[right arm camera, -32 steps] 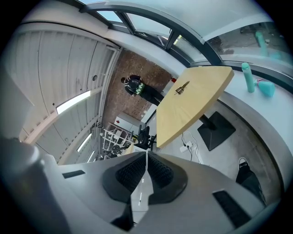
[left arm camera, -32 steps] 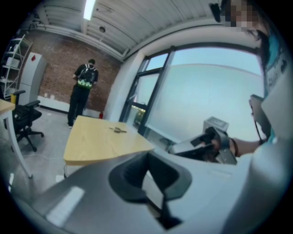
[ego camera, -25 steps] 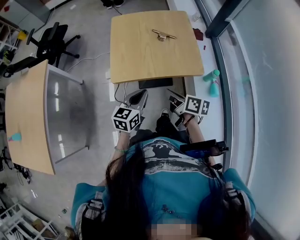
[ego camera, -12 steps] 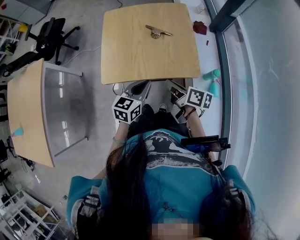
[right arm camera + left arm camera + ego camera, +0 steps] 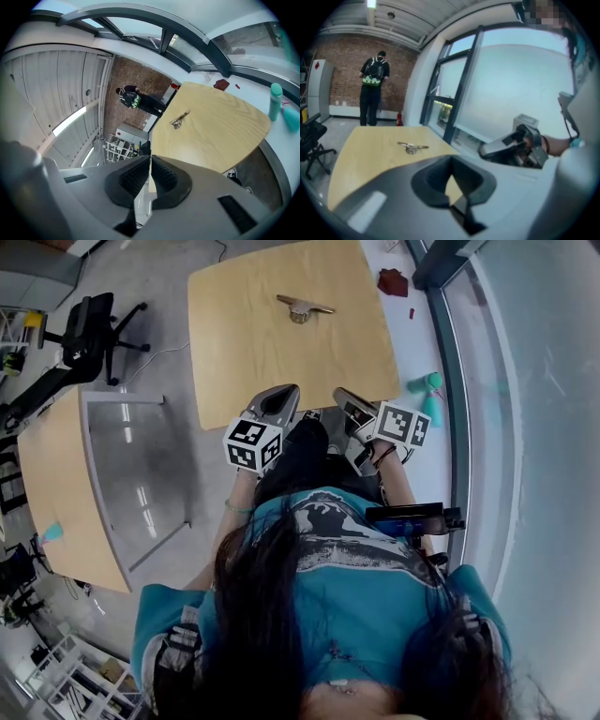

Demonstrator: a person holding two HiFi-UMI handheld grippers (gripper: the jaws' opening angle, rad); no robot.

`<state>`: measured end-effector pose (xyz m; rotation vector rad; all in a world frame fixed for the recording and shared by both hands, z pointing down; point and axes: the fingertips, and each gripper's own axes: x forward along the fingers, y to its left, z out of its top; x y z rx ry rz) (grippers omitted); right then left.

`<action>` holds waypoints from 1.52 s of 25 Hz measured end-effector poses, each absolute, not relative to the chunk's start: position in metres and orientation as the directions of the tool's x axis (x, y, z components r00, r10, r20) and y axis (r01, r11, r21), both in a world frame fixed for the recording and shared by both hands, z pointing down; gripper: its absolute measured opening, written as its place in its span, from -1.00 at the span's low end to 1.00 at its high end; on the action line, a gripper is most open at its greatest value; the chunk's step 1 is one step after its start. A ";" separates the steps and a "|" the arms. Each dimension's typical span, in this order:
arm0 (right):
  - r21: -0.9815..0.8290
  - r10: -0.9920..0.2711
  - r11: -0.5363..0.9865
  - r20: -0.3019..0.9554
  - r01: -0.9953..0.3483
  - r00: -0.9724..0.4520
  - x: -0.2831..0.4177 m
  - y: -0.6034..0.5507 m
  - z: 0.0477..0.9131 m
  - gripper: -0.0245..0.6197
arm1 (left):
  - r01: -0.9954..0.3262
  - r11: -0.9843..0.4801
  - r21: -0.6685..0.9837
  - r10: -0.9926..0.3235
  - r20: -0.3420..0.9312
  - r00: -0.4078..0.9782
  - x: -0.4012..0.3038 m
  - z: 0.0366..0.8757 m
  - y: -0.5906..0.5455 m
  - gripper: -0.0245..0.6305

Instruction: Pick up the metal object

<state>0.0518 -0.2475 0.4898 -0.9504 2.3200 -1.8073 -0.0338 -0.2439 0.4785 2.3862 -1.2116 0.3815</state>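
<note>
The metal object [image 5: 302, 307], a brass-coloured bar on a round base, lies near the far edge of the light wooden table [image 5: 281, 352]. Both grippers hover at the table's near edge, well short of it. My left gripper [image 5: 282, 395] is shut with nothing in it, and my right gripper [image 5: 341, 397] is shut and empty too. In the left gripper view the metal object [image 5: 411, 147] shows beyond the closed jaws of my left gripper [image 5: 451, 164]. In the right gripper view the metal object [image 5: 179, 120] lies far ahead of my right gripper [image 5: 150, 161].
A second wooden table [image 5: 56, 484] stands at the left, with a black office chair [image 5: 89, 329] behind it. A teal bottle [image 5: 427, 388] and a red item [image 5: 392, 282] lie on the floor by the window wall at the right. A person [image 5: 372, 84] stands far off.
Both grippers have moved forward from in front of the body to the table's near edge. The table and metal object now sit closer to them. Both stay shut.
</note>
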 end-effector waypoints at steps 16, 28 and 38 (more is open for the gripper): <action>-0.880 -0.576 0.018 0.378 -0.474 -0.725 0.059 -0.344 0.501 -0.85 | -0.566 -0.813 -0.134 -0.498 0.663 0.559 -0.039 0.550 -0.413 -0.64; -0.857 -0.567 -0.101 0.467 -0.506 -0.678 0.062 -0.352 0.524 -0.85 | -0.450 -0.882 -0.139 -0.392 0.748 0.536 -0.052 0.618 -0.496 -0.44; -0.847 -0.506 -0.117 0.501 -0.519 -0.703 0.053 -0.344 0.542 -0.85 | -0.205 -0.937 -0.282 -0.346 0.827 0.443 -0.038 0.660 -0.506 -0.34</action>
